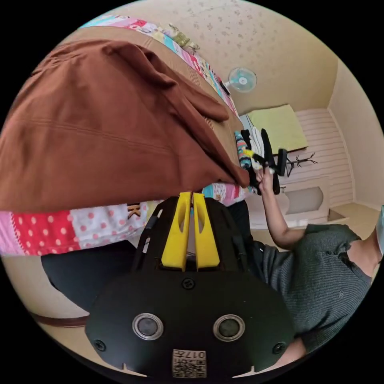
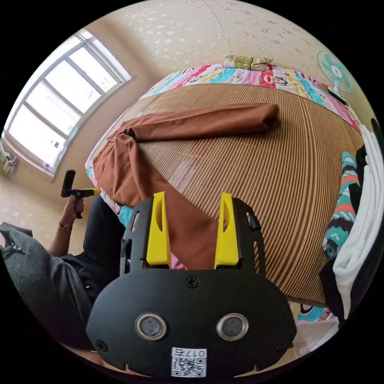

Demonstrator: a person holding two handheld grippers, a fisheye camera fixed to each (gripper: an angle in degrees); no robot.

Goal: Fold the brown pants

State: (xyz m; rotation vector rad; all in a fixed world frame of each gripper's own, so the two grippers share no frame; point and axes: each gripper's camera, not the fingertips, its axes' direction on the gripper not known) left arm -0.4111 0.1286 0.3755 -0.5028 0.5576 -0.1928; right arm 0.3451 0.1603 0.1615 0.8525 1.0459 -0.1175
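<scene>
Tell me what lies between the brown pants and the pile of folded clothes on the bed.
Right gripper view: only bare striped bamboo mat separates the brown pants from the stack of folded clothes at the edge.

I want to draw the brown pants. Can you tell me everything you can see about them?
The brown pants are plain rust-brown, soft woven cloth, rumpled and not yet folded. They lie on the striped mat on the bed. One leg stretches flat across the mat; the other leg runs toward the bed's edge. Part of the cloth hangs over the edge onto the colourful patterned sheet. The right claw is open, hovering over the nearer leg. Whether the left claw holds cloth cannot be told.
</scene>
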